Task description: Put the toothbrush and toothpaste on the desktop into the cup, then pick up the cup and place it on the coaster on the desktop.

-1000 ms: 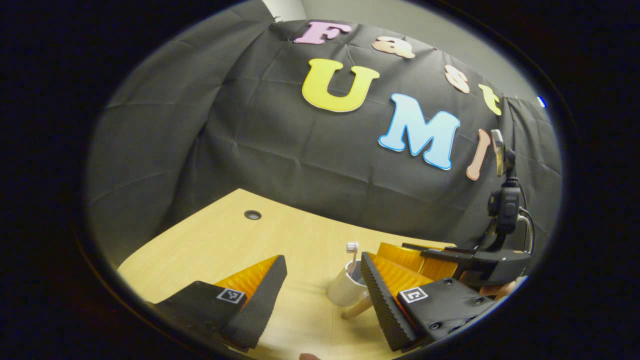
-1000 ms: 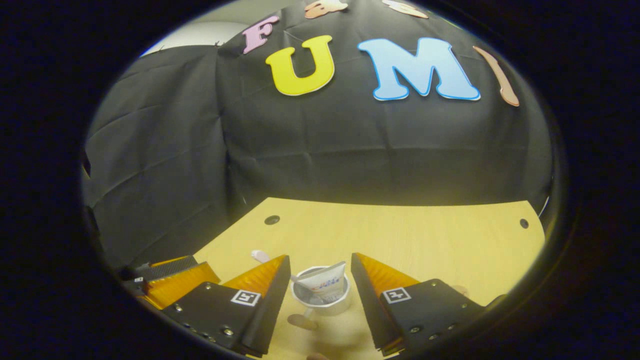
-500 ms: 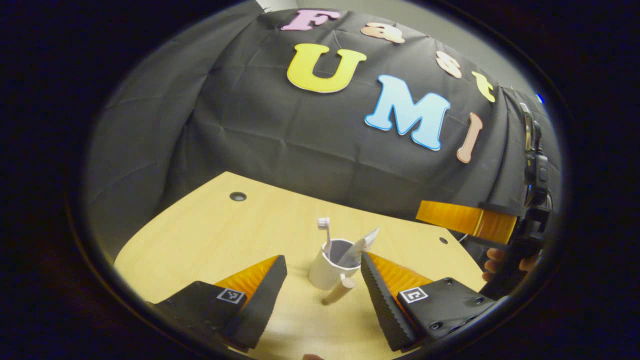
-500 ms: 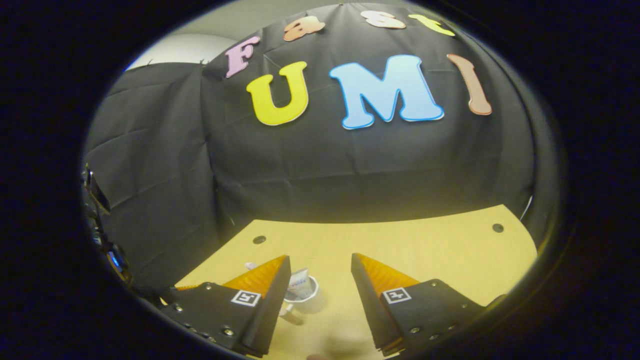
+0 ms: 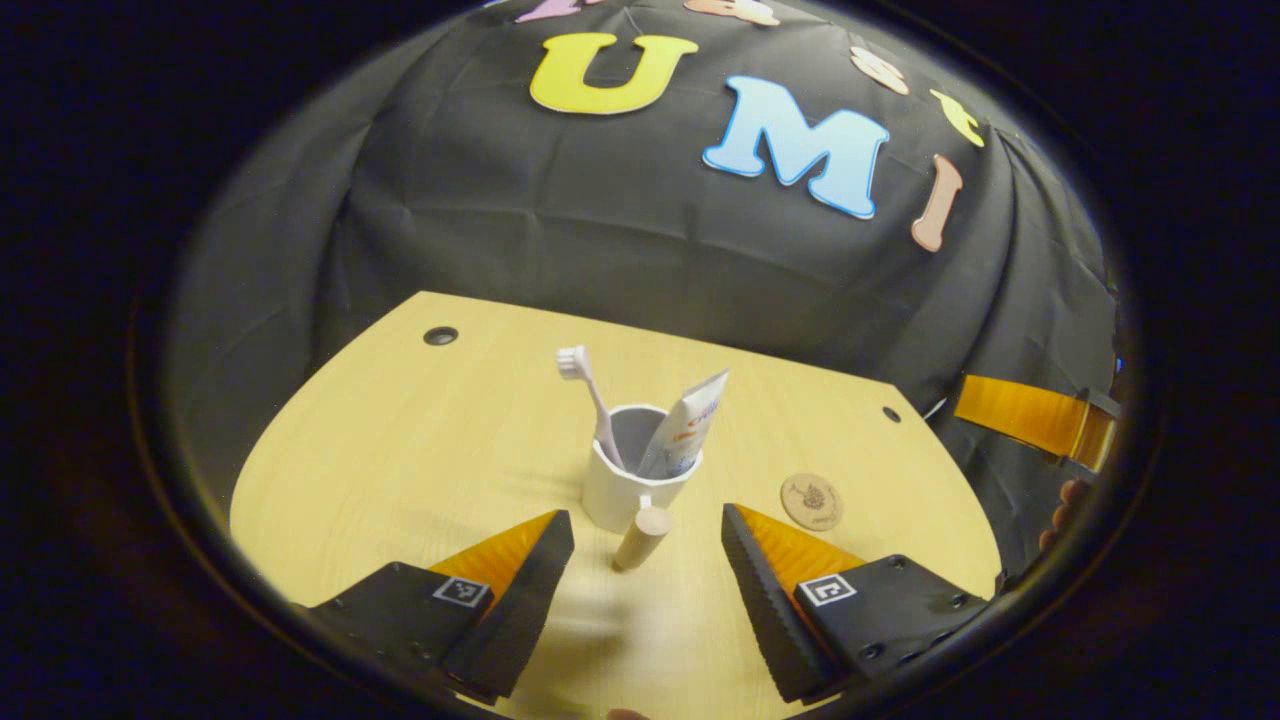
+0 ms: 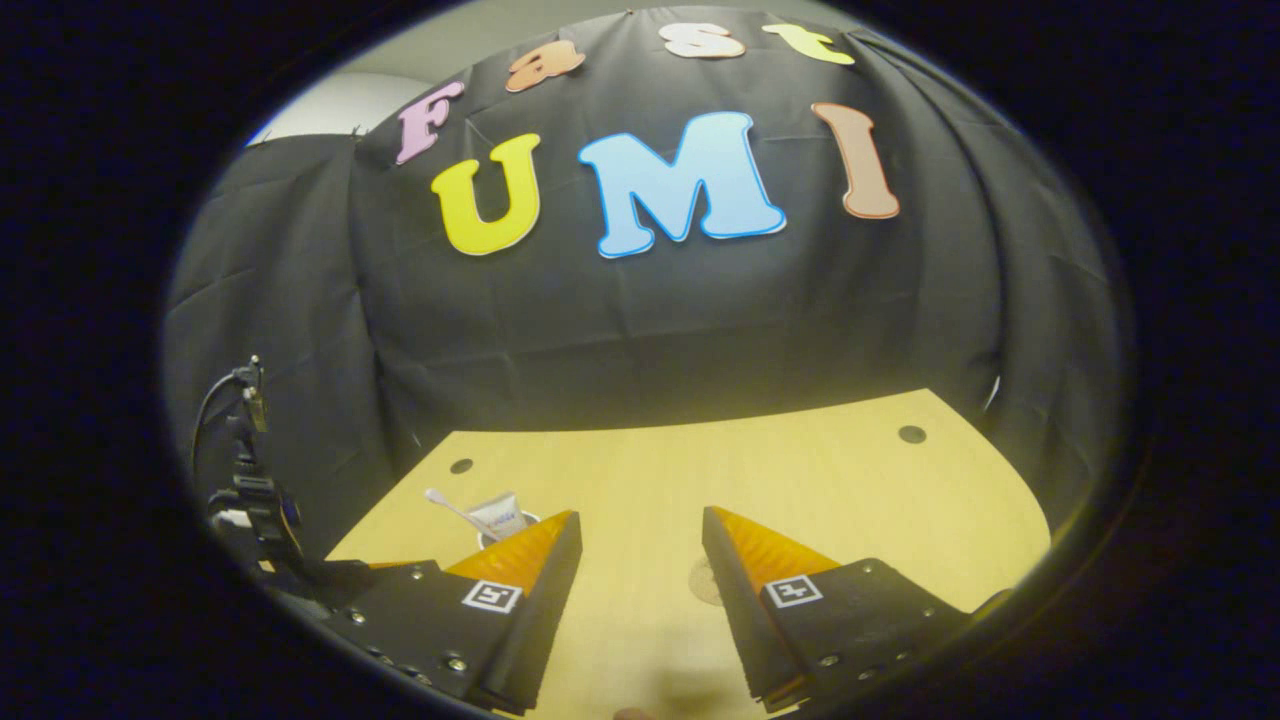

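A white cup [image 5: 628,490] with a wooden handle [image 5: 642,537] stands on the desktop, straight ahead of my left gripper [image 5: 646,535]. A toothbrush [image 5: 592,400] and a toothpaste tube [image 5: 690,425] stand in it, leaning apart. The left gripper is open and the handle points into the gap between its fingers, touching neither. A round brown coaster [image 5: 811,500] lies to the right of the cup. My right gripper [image 6: 640,540] is open with nothing in it; the cup [image 6: 497,519] peeks out behind its left finger, and the coaster [image 6: 704,583] is partly hidden by its right finger.
The wooden desktop [image 5: 420,450] has small round holes [image 5: 440,335] near its back corners. Black cloth hangs close behind it. At the far right of the left gripper view, the right gripper's fingers [image 5: 1030,420] and a hand [image 5: 1062,505] are off the table edge.
My left gripper has pulled back and tilted down, so the cup now sits ahead between its fingers and the coaster shows. My right gripper has moved right, away from the cup.
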A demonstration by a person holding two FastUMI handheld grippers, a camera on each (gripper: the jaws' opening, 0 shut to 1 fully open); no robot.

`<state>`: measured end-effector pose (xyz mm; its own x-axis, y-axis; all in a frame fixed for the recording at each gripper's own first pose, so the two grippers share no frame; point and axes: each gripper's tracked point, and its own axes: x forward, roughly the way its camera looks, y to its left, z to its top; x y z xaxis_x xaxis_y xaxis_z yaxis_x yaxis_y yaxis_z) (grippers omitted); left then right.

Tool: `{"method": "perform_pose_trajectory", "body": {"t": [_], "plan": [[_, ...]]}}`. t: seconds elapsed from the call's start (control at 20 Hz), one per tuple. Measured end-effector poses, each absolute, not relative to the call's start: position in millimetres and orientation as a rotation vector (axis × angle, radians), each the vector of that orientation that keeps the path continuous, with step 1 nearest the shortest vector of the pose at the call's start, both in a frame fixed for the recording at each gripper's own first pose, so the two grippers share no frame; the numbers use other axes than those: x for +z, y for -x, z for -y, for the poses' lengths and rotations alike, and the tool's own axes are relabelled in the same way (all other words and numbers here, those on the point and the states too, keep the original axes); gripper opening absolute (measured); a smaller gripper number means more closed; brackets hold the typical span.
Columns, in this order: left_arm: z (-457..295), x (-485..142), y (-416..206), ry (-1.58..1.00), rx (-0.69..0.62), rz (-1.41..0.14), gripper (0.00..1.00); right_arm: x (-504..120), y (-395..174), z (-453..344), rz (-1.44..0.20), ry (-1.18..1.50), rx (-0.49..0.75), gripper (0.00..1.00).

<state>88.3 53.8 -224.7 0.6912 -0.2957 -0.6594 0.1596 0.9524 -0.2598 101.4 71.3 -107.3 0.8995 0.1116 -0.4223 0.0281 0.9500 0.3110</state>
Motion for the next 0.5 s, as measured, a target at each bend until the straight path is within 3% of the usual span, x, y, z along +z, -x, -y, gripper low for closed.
{"method": "perform_pose_trajectory", "body": {"t": [0.45,0.5], "plan": [[-40,-280,-94,0.035,-0.278,-1.059,0.99,-153,-65,-27,-0.562,-0.304,-0.052,0.73],[-41,-284,-95,0.012,-0.279,-1.088,0.96,-157,-63,-24,-0.571,-0.305,-0.059,0.73]]}}
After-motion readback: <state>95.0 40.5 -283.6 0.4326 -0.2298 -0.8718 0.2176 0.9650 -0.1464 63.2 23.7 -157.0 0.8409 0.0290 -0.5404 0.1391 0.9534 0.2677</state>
